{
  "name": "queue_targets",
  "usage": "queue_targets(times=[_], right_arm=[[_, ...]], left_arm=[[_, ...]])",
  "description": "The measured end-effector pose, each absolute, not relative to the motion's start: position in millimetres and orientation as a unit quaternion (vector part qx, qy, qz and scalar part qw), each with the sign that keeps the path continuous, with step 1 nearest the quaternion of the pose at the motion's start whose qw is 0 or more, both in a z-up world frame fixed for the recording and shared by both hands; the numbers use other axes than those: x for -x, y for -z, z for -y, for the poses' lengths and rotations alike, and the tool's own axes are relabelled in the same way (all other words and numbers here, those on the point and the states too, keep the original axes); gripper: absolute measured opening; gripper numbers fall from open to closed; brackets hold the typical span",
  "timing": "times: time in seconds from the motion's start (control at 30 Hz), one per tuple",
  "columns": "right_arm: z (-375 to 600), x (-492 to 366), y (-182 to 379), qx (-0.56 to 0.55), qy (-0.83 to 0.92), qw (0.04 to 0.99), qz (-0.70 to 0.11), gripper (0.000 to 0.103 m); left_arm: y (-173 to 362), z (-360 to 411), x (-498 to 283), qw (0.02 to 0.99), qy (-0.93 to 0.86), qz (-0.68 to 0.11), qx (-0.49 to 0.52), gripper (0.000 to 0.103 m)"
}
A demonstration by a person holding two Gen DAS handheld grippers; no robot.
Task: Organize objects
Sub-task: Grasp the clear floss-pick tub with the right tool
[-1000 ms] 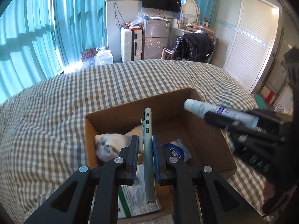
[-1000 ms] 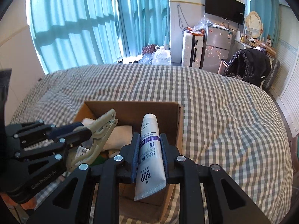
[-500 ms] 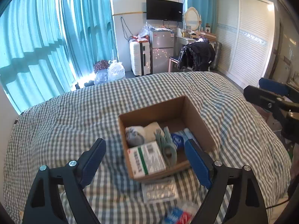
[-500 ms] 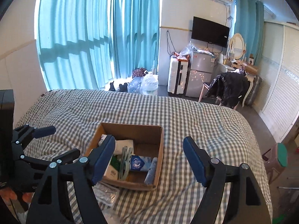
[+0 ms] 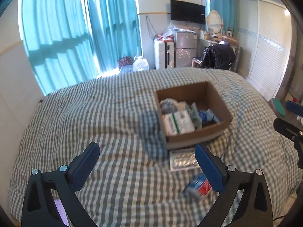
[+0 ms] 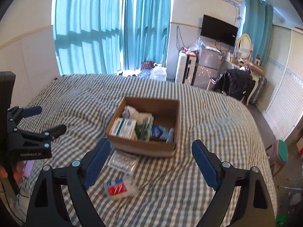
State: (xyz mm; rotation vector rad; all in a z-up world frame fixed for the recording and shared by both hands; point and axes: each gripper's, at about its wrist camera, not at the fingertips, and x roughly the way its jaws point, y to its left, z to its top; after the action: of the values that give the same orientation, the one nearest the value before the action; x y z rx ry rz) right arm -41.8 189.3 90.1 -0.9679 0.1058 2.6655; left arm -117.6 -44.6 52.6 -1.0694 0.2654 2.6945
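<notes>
A cardboard box (image 5: 217, 130) (image 6: 144, 147) sits on the checked bed. It holds a white-and-green carton (image 5: 178, 122) (image 6: 124, 126), a green clip (image 6: 145, 128), a white tube (image 6: 170, 134), a blue packet and rolled cloth. On the bed in front of the box lie a silvery blister pack (image 5: 182, 160) (image 6: 122, 161) and a red-and-blue packet (image 5: 198, 186) (image 6: 118, 188). My left gripper (image 5: 146, 167) is open and empty, held above the bed short of the box. My right gripper (image 6: 151, 163) is open and empty, also pulled back from the box.
The checked bed (image 6: 208, 124) fills both views. The left gripper shows at the left of the right wrist view (image 6: 34, 140). Beyond the bed stand teal curtains (image 6: 113, 28), a suitcase, a small fridge (image 6: 206, 66) and a chair with a black coat. A green stool (image 6: 282, 151) stands at the right.
A second ago my left gripper held the green clip and my right the white tube over the box. Both let go and now lie in the box. Both grippers opened and drew back.
</notes>
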Motion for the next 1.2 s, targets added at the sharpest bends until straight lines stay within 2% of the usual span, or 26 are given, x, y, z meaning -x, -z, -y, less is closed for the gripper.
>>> queue_targets(times=[0.3,0.47,0.57,0.7,0.9,0.93,1.2], right_arm=[[-173.5,59.6,9.5,0.411,-0.897,0.141,-0.078,0.088],[-173.1,74.9,59.5,0.462,-0.871,0.139,-0.094,0.088],[-172.0,85.9,80.5,0.484,-0.858,0.133,-0.107,0.088],[-167.2,100.4,107.2,0.518,-0.837,0.137,-0.107,0.088],[-167.5,110.6,127.1,0.524,-0.828,0.109,-0.169,0.088],[-165.6,113.7,131.7,0.529,-0.823,0.095,-0.183,0.091],[-151.4,131.1,144.1,0.541,-0.821,0.115,-0.140,0.097]], left_arm=[[32.9,54.1,101.0,0.085,-0.909,-0.087,0.399,0.103],[60.5,49.5,95.4,0.087,-0.904,-0.095,0.409,0.103],[68.1,48.0,99.2,0.071,-0.901,-0.112,0.412,0.103],[66.4,55.4,104.9,0.069,-0.905,-0.095,0.410,0.103],[68.0,67.1,109.6,0.076,-0.904,-0.075,0.414,0.103],[69.5,67.7,111.2,0.078,-0.902,-0.071,0.418,0.103],[73.6,76.7,113.8,0.078,-0.898,-0.049,0.430,0.103]])
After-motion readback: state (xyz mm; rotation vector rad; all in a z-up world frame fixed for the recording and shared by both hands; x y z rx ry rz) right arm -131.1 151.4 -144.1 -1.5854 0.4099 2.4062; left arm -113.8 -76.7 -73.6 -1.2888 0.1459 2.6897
